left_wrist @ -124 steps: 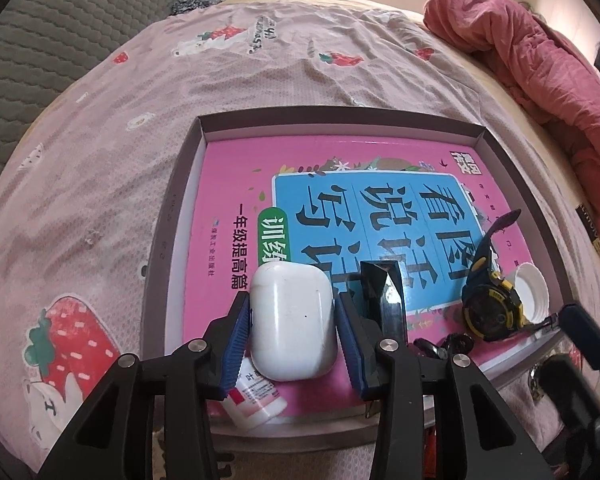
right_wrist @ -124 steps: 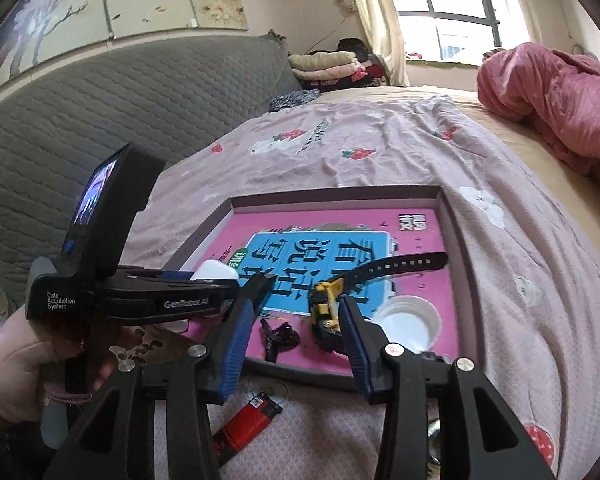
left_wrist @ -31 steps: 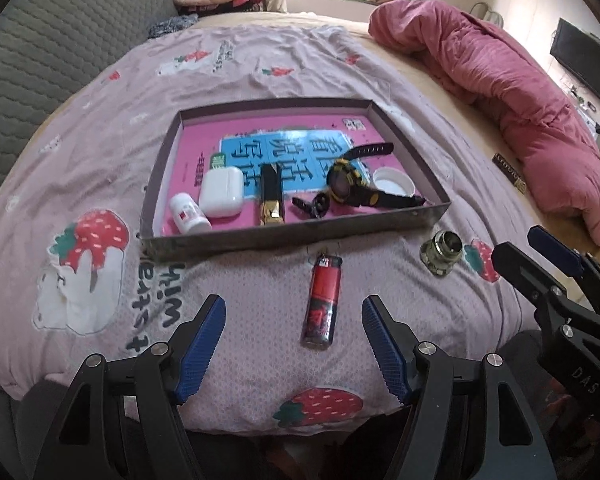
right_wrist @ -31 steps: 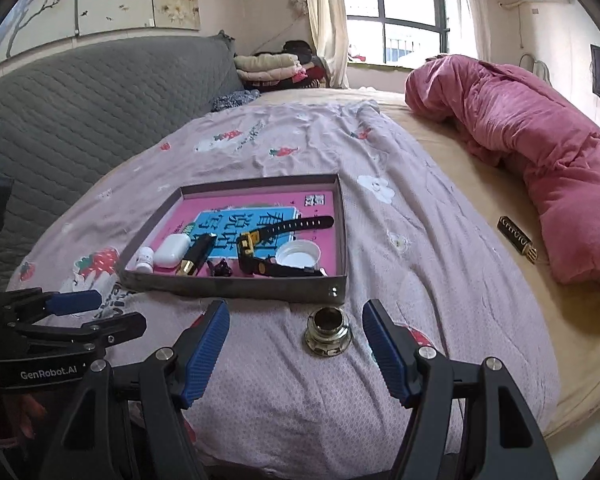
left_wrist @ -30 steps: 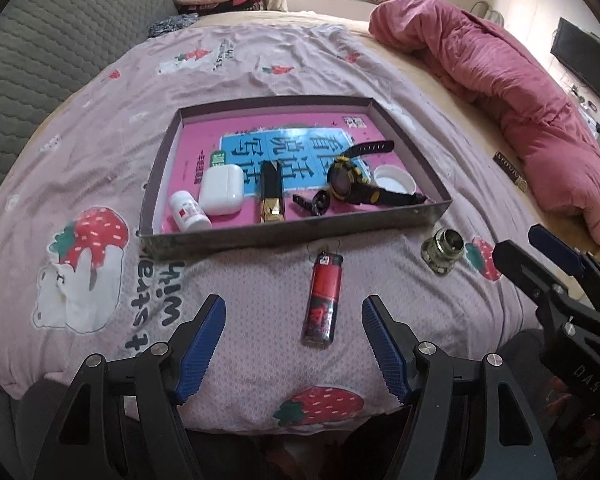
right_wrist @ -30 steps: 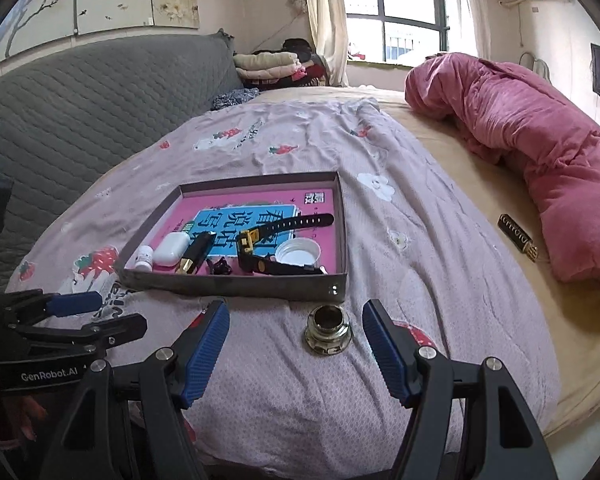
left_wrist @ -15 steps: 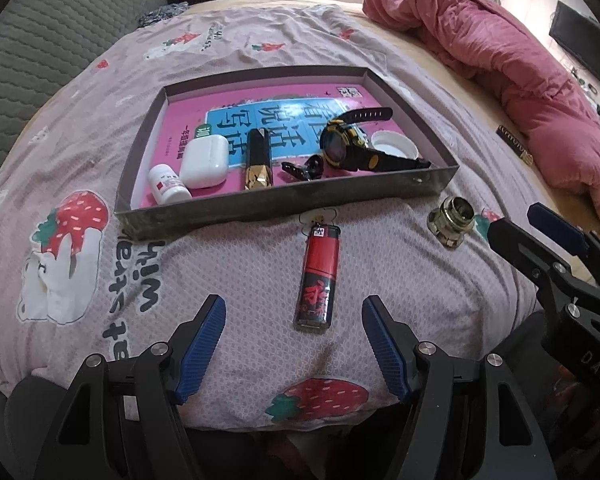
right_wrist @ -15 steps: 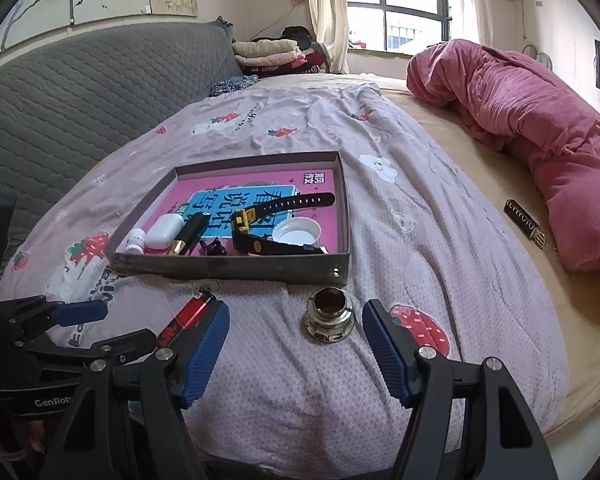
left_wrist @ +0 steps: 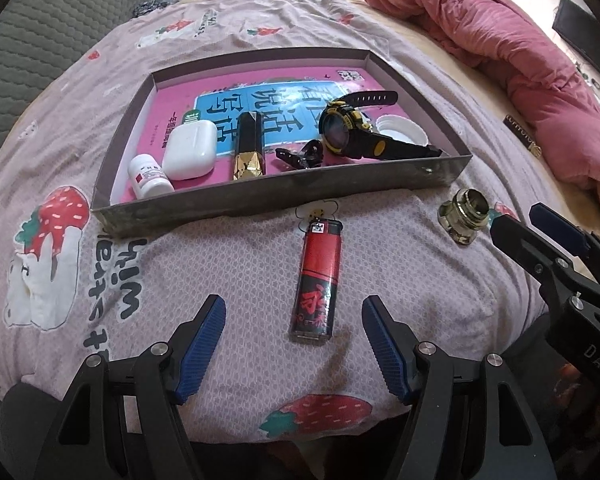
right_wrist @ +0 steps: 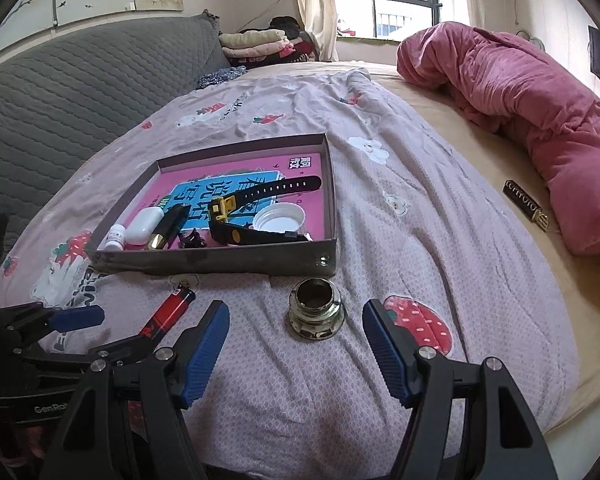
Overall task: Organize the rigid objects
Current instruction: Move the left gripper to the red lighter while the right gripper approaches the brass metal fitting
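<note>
In the tray [left_wrist: 268, 196]: watch [left_wrist: 342, 130], earbud case [left_wrist: 190, 148] already stowed.
Still outside: red lighter [left_wrist: 318, 276], metal fitting [right_wrist: 316, 314]; left gripper [left_wrist: 294, 322], right gripper [right_wrist: 296, 332] spread wide, empty.

Red lighter [left_wrist: 319, 276] and metal fitting [left_wrist: 464, 215] on bedspread before filled tray [left_wrist: 284, 195]

Daylight is coming through the window [right_wrist: 384, 12], blowing out its panes. Soft, faint shadows are lying on the bed [right_wrist: 380, 240]. Fisheye is bending and darkening corners; focus sharp.
</note>
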{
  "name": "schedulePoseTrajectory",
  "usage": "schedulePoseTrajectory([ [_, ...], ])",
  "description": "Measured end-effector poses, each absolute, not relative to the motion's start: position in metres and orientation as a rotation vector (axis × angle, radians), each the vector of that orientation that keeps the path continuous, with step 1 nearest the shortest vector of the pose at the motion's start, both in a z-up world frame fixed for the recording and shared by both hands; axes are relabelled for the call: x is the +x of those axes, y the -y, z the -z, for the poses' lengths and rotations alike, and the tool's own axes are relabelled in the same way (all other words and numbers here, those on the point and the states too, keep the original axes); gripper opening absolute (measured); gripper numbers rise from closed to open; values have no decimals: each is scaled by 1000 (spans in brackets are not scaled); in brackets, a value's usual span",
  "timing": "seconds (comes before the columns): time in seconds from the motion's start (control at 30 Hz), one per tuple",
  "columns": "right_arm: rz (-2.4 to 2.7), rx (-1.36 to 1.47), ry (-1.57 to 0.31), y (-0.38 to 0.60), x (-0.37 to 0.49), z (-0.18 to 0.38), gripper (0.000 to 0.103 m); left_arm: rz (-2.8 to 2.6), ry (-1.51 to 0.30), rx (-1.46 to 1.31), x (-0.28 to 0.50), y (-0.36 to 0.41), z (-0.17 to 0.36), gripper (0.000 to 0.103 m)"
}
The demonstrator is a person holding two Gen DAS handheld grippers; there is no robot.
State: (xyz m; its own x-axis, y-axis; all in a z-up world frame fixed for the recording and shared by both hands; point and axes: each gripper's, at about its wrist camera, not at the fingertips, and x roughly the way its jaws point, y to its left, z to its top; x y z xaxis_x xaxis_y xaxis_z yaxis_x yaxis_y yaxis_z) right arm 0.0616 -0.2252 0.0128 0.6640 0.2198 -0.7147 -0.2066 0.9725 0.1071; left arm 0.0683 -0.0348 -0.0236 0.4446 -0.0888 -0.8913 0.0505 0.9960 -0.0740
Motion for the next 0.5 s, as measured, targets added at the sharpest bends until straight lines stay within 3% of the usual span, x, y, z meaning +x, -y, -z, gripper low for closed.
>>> schedulePoseTrajectory([
  [0.5, -200, 21, -844, 228, 81, 7, 69, 72, -1119, -51, 84, 34, 40, 72],
])
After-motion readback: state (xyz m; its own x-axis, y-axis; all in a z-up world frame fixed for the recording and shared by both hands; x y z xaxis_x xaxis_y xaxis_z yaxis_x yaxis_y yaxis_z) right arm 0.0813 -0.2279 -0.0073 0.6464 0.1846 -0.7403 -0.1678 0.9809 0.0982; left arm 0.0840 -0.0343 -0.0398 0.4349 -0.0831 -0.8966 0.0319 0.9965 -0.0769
